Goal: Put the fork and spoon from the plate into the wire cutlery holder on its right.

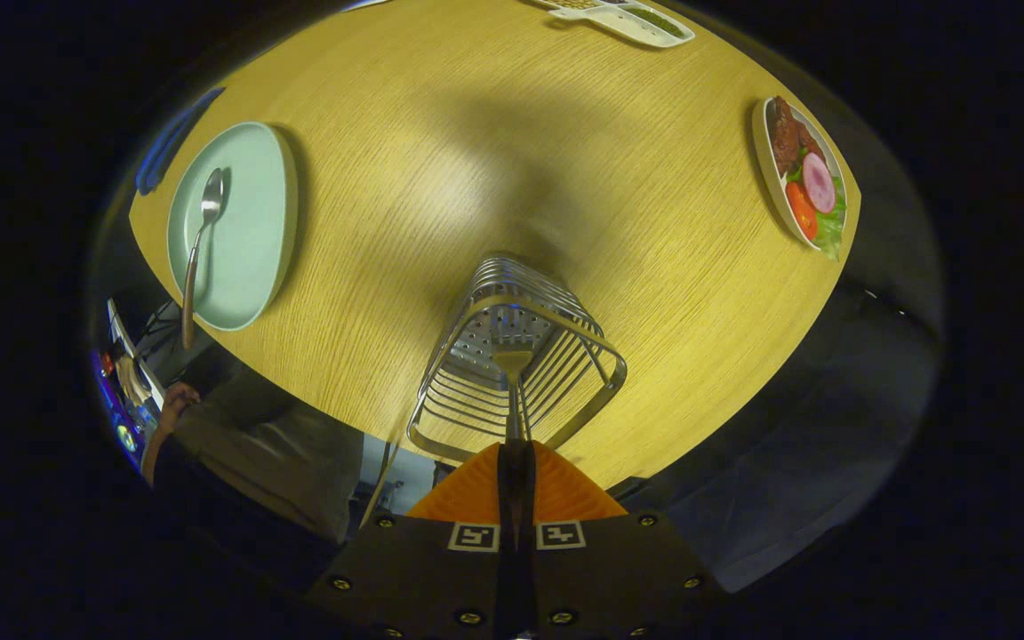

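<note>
Gripper view looks down on a round wooden surface (494,169) carrying a small count of things: one pale green plate (250,258), one spoon (201,244), one fork (513,391), one wire cutlery holder (521,356), one dish of food (805,173) and one white tray (632,18).

One gripper (515,449) shows, its two fingers pressed close together with just a thin slit between them. They pinch the handle of the fork, which runs straight ahead from the fingertips. The fork's tines point away from the gripper and hang inside the open top of the holder, above its perforated floor. Whether the tines touch that floor I cannot tell.

The holder stands just ahead of the fingers, near the edge of the surface, a basket of bent metal rods with a rounded square rim.

The plate lies well off to the left of the holder, close to the surface's edge. The spoon rests on it alone, bowl toward the middle of the plate, its dark handle crossing the rim and sticking out past the edge of the surface.

The dish of food, with meat, a slice of onion, tomato and lettuce, sits well apart on the right. The tray lies at the far side, beyond the holder.

A person's arm (165,427) shows below the plate, past the edge of the surface.
</note>
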A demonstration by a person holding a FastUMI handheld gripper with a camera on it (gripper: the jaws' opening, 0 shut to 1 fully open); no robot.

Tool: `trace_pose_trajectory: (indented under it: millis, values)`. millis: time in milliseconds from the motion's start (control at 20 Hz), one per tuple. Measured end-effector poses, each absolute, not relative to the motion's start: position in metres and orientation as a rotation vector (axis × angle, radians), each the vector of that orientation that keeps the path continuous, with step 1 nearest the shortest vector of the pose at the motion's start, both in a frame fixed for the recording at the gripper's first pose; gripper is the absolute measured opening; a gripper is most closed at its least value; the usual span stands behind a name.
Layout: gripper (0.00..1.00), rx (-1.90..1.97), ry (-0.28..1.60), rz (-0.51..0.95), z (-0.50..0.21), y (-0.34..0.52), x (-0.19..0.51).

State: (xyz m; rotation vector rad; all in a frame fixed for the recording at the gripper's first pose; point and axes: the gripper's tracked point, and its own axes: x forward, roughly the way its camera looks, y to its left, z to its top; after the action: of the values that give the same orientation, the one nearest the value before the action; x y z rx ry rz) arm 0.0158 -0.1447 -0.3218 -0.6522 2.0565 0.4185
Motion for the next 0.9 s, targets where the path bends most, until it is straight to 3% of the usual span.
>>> trace_pose_trajectory:
  millis: [400, 450, 900]
  values:
    - [0.10, -0.555, 2.050, 0.378, -0.314, -0.146, 0.025]
    - [0.25, -0.544, 2.036, 0.377, -0.309, -0.148, 0.028]
    - [0.26, -0.293, 1.838, 0.362, -0.266, -0.121, 0.021]
